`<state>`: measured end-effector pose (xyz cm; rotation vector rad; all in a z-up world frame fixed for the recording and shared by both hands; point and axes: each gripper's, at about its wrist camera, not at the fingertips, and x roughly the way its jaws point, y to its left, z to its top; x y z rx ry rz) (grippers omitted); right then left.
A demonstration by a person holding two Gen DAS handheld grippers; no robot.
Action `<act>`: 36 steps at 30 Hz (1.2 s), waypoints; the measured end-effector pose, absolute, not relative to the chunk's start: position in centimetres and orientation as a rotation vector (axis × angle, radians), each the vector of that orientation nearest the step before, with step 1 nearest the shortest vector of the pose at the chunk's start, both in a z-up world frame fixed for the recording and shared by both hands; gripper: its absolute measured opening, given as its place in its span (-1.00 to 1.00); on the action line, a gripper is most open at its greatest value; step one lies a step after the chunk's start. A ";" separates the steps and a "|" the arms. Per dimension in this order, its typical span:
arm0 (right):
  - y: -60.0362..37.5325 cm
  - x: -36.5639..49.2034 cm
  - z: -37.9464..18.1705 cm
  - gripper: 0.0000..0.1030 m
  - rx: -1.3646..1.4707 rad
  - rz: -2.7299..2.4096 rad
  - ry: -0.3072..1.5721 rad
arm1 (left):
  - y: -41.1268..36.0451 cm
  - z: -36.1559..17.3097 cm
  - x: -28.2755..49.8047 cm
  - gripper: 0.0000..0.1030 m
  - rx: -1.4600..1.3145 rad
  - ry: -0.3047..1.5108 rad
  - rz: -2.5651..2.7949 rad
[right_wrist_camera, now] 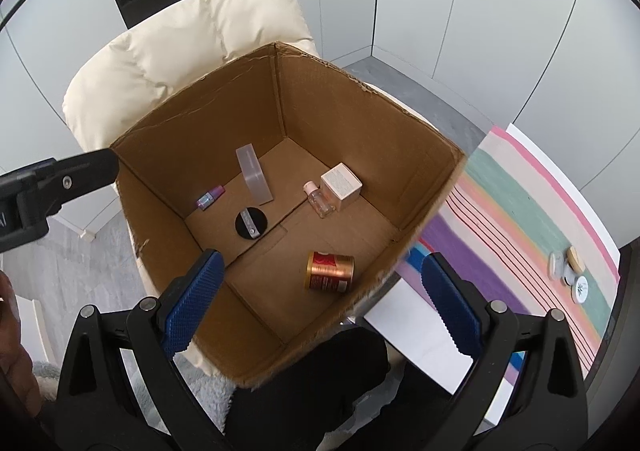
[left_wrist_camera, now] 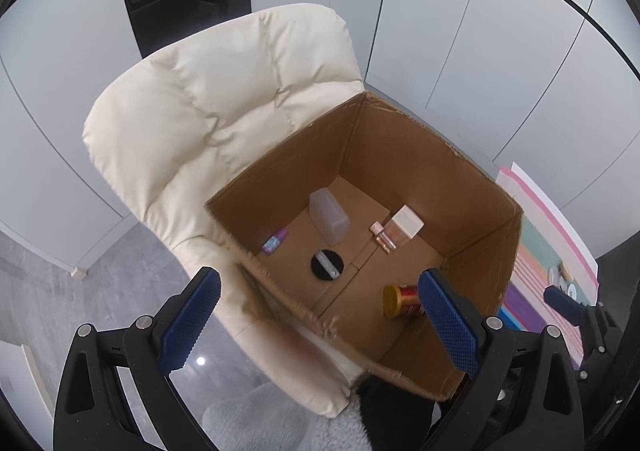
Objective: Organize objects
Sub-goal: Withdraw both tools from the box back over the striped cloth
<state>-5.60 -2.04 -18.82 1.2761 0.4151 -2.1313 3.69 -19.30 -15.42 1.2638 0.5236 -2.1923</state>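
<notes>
Both grippers, left gripper (left_wrist_camera: 320, 315) and right gripper (right_wrist_camera: 320, 301), gape empty above the brown cardboard box (right_wrist_camera: 340, 111); inside it, the gold-capped red tin (right_wrist_camera: 330, 272) looks light, rigid, likely slippery, best pinched across its sides

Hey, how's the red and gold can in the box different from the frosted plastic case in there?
The can is round, shiny and opaque, red and gold; the plastic case is a flat, translucent, pale rectangle. The can lies on its side; the case stands on edge. The can sits near the front of the cardboard box; the case is farther back. Both rest on the box floor, ungripped.
</notes>
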 end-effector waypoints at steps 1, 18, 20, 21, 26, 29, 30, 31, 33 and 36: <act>-1.8 -5.3 -18.7 0.95 1.277 -2.132 0.413 | -19.2 -15.3 4.1 0.94 1.264 0.524 -2.191; 5.2 1.7 -18.6 0.95 1.399 -2.134 0.366 | -14.2 -17.2 11.9 0.93 1.376 0.462 -2.179; 6.2 2.4 -18.6 0.95 1.412 -2.132 0.345 | -13.6 -17.2 11.9 0.93 1.386 0.453 -2.184; 6.6 2.7 -18.6 0.95 1.417 -2.134 0.337 | -13.3 -17.1 11.9 0.93 1.385 0.453 -2.189; 8.0 3.5 -18.3 0.95 1.420 -2.149 0.309 | -11.7 -16.0 11.4 0.93 1.372 0.392 -2.226; 8.5 3.6 -17.9 0.95 1.411 -2.165 0.302 | -11.0 -15.7 11.2 0.93 1.370 0.375 -2.235; 8.8 3.6 -17.7 0.95 1.409 -2.169 0.295 | -10.9 -15.6 11.1 0.93 1.371 0.376 -2.237; 9.1 3.7 -17.6 0.95 1.406 -2.176 0.287 | -10.8 -15.5 11.0 0.93 1.369 0.378 -2.242; 9.7 3.7 -17.3 0.95 1.401 -2.192 0.278 | -10.3 -15.2 10.7 0.93 1.367 0.374 -2.254; 10.9 3.7 -17.1 0.95 1.403 -2.225 0.262 | -9.1 -14.9 9.9 0.93 1.374 0.344 -2.282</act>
